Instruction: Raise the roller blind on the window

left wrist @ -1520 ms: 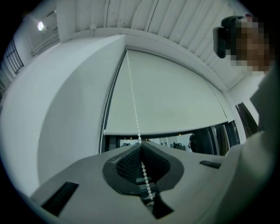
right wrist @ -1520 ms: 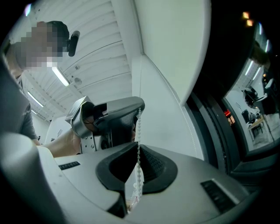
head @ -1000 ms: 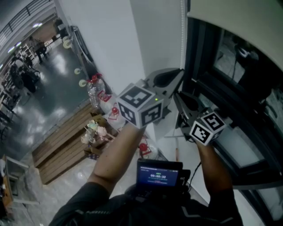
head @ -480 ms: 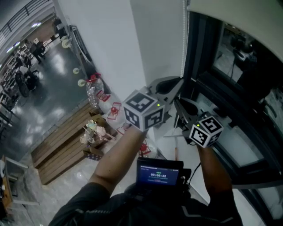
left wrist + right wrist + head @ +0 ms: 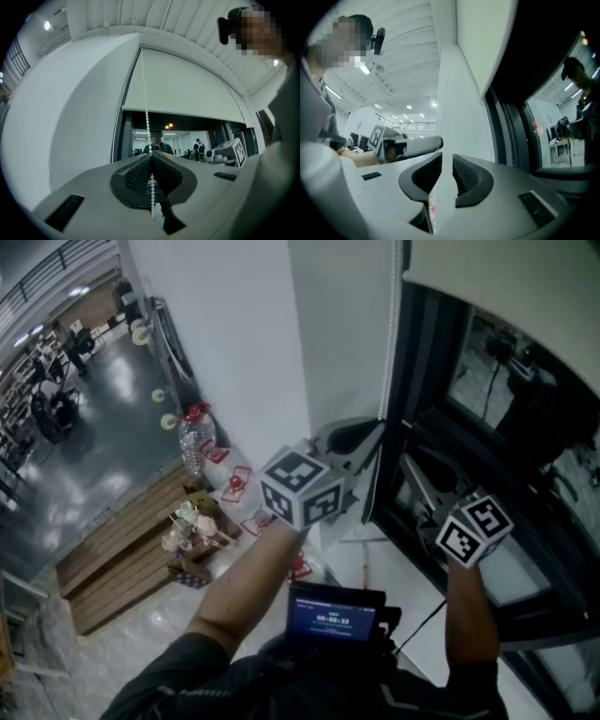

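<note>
Head view: my left tool (image 5: 373,430) is at the bead chain (image 5: 388,343), which hangs down the white wall edge beside the window (image 5: 487,399). The roller blind (image 5: 506,296) covers only the top of the glass, so I judge the raise is partly done. My right tool (image 5: 409,468) sits lower and to the right, off the chain, in front of the dark window frame (image 5: 412,381). Far below are a water bottle (image 5: 192,442) and wooden pallets (image 5: 122,559), well clear of my hands. A small screen (image 5: 333,618) is at my chest.

Left gripper view: the jaws are pressed together on the bead chain (image 5: 146,108), which runs between the pads and dangles out beneath. A second strand (image 5: 115,136) hangs by the frame further left. The blind's lower edge (image 5: 183,111) is level.

Right gripper view: the right tool (image 5: 446,157) has just been opening its jaws. They stand apart with nothing between them, only white wall (image 5: 459,93) behind.

For the next pull I'd bring the right tool higher on the same strand the left holds, seat the beads deep in the pads, then draw straight down along the chain. The window frame close by could snag the tool, and grabbing the other strand would lower the blind.
</note>
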